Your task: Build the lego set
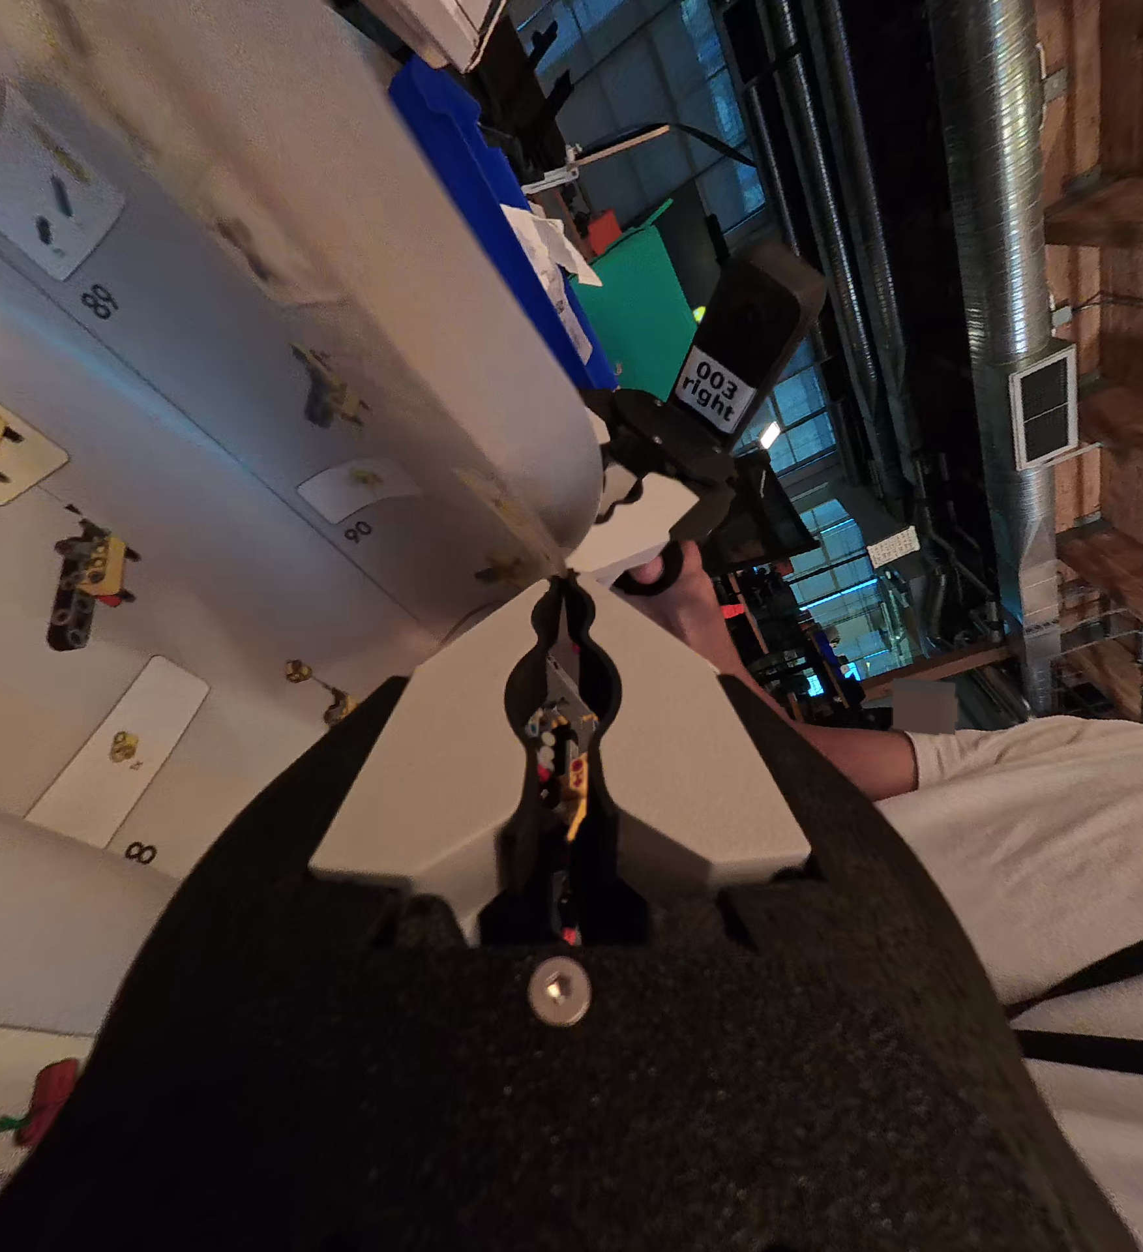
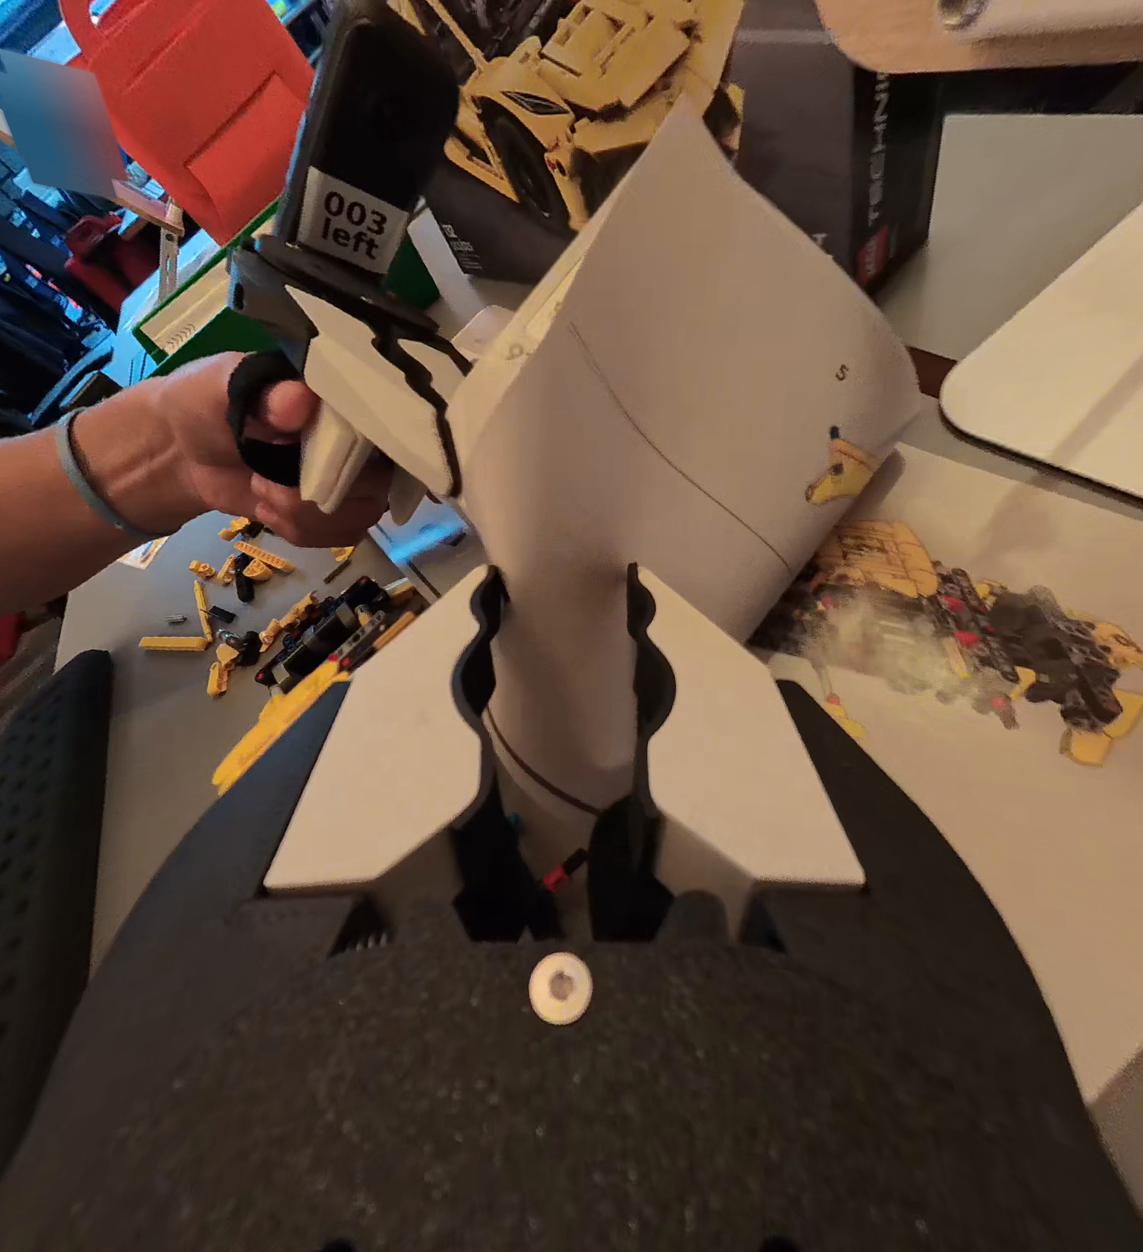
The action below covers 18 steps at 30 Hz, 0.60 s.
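Mid-build: left gripper [image 2: 443, 433] pinches the white instruction booklet's curled page [image 2: 677, 420], right gripper [image 2: 565, 677] gapes around it, loose yellow-black lego pieces [image 2: 263, 623] beside the booklet unassembled.

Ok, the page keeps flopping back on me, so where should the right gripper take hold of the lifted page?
Probably its free edge, just below where the left gripper pinches it. The lifted page stands curled, and its rounded belly sits between the open right gripper fingers; closing there would likely crease it. Come in edge-on from the left, one finger on each face.
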Tool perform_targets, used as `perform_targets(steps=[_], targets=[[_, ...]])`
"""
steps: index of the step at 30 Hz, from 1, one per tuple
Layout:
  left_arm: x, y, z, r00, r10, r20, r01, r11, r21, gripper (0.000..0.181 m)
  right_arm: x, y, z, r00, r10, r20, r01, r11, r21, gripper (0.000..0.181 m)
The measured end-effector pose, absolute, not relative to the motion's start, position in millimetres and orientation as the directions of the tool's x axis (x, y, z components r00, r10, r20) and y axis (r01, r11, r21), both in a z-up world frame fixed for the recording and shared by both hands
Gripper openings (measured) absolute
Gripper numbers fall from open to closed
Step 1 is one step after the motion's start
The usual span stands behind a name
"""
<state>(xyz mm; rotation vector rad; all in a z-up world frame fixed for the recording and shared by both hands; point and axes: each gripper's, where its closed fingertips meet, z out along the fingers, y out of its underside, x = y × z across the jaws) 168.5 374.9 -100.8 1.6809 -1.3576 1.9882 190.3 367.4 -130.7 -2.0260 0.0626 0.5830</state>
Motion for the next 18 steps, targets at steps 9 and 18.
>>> perform_targets(steps=[9,18], targets=[[129.7,408.1,-120.1,-0.204,-0.475,0.856,-0.7,-0.541,-0.467,0.0,250.4,325.3,-137.9,0.89,0.042,-0.455,-0.378,-0.49,-0.786,0.039],[2.4,526.3,-140.1,0.122,-0.686,0.717,-0.731,-0.551,-0.403,0.0,262.6,312.7,-128.4,0.994,-0.073,-0.081,-0.109,-0.655,-0.747,0.041]])
